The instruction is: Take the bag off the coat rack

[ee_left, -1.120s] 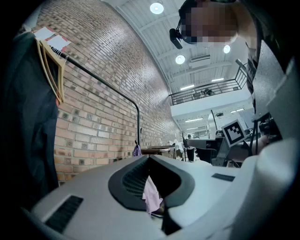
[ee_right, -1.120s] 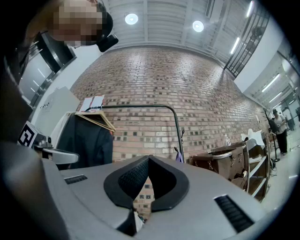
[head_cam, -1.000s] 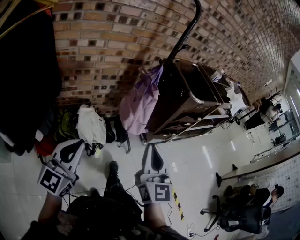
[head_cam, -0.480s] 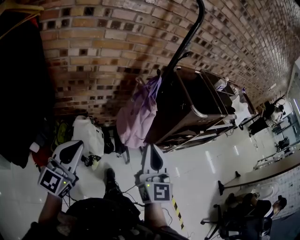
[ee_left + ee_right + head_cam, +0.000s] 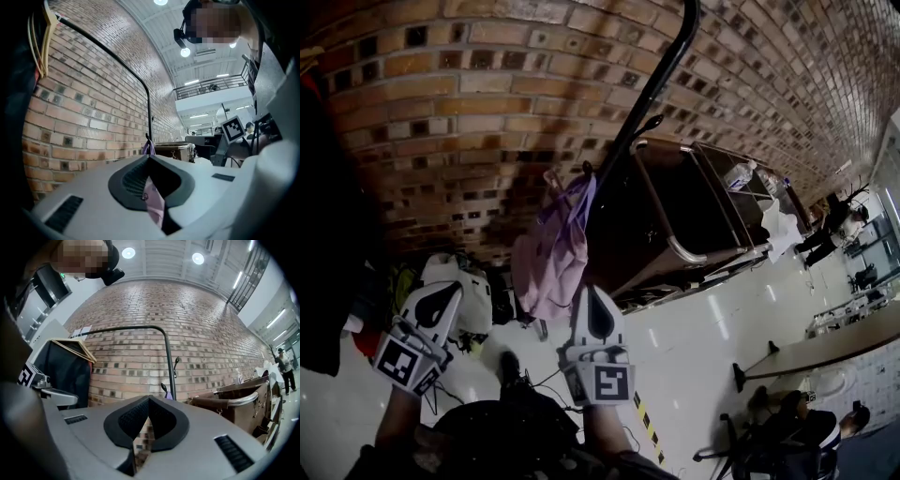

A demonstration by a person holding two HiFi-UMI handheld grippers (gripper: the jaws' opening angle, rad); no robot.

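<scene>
Brick wall (image 5: 469,112), glossy white floor (image 5: 703,328)

The right tongs (image 5: 149,399) were seen closed, tip against tip, with nothing held between. Beyond them a black coat rack (image 5: 168,362) was set against the brick wall (image 5: 201,324), a dark garment (image 5: 65,371) hung to its left, a brown cart (image 5: 239,401) to its right.

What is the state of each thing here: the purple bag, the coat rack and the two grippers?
purple bag: hanging on the coat rack, not yet taken off.
coat rack: standing upright by the brick wall.
left gripper: shut, empty, not touching the purple bag.
right gripper: shut, empty, not touching the purple bag.
white bag: lying on the floor by the wall.
</scene>
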